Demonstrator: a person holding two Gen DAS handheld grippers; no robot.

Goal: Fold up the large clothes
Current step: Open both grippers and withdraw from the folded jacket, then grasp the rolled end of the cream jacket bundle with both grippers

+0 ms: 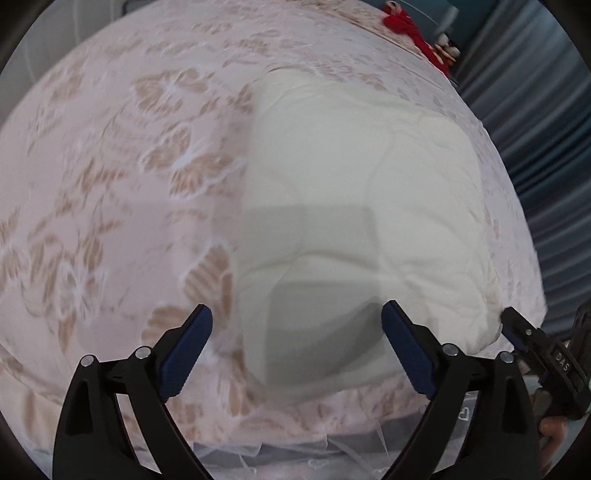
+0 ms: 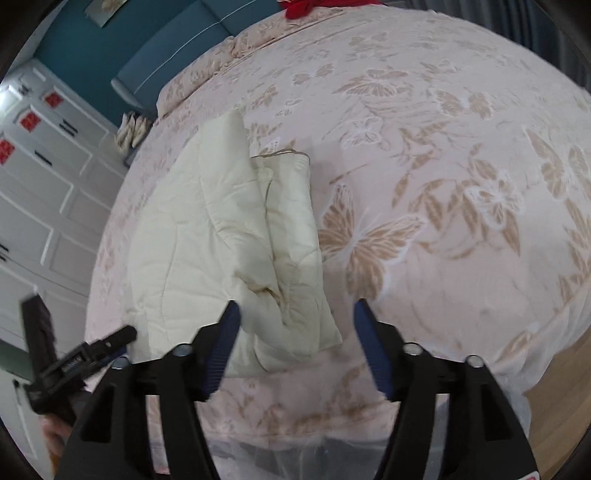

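Note:
A cream quilted padded garment (image 1: pixel 354 206) lies folded into a compact rectangle on the bed; it also shows in the right wrist view (image 2: pixel 229 251), with a second layer along its right side. My left gripper (image 1: pixel 297 325) is open and empty, above the garment's near end. My right gripper (image 2: pixel 295 325) is open and empty, over the garment's near right corner. The right gripper also shows at the left view's right edge (image 1: pixel 524 336); the left gripper shows at the right view's left edge (image 2: pixel 92 354).
The bed carries a pink bedspread (image 2: pixel 443 184) with tan flowers and butterflies. Red cloth (image 1: pixel 410 29) lies at its far end. White cabinet doors (image 2: pixel 44 177) and a teal wall stand left; grey curtains (image 1: pixel 535 129) hang right. Wood floor (image 2: pixel 554 387) lies at lower right.

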